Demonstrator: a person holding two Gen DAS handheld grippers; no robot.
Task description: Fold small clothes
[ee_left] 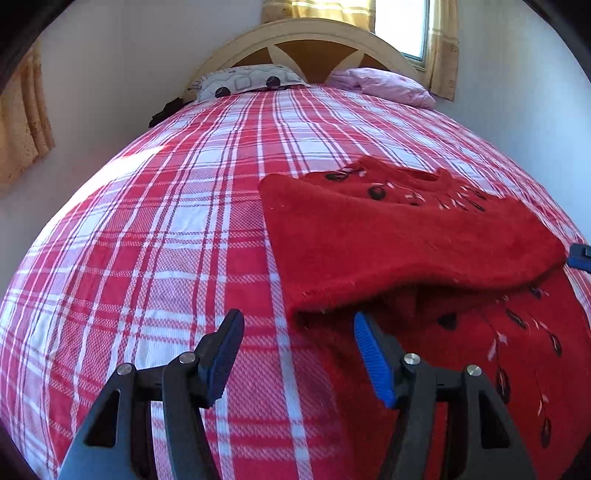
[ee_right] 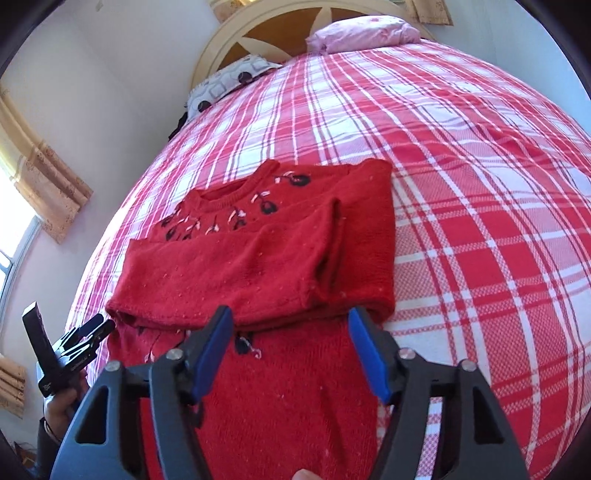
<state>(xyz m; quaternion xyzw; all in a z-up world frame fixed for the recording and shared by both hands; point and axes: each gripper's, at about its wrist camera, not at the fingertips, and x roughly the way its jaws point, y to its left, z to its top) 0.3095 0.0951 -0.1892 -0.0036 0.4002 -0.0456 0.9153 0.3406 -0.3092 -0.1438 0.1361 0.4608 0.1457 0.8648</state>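
A red knitted sweater (ee_left: 406, 236) with dark cherry embroidery lies on the plaid bed, its sleeves folded across the chest. It also shows in the right wrist view (ee_right: 258, 258). My left gripper (ee_left: 299, 325) is open and empty, low over the bed at the sweater's left edge, beside the folded sleeve's cuff. My right gripper (ee_right: 290, 325) is open and empty, over the sweater's lower body just below the folded sleeves. The left gripper also shows at the lower left of the right wrist view (ee_right: 92, 328). A blue tip of the right gripper (ee_left: 580, 256) shows at the far right edge.
The bed has a red and white plaid cover (ee_left: 166, 229). A patterned pillow (ee_left: 247, 81) and a pink pillow (ee_left: 384, 86) lie by the cream headboard (ee_left: 310, 33). Curtained windows are in the walls. A dark object (ee_left: 164, 110) sits at the bed's left edge.
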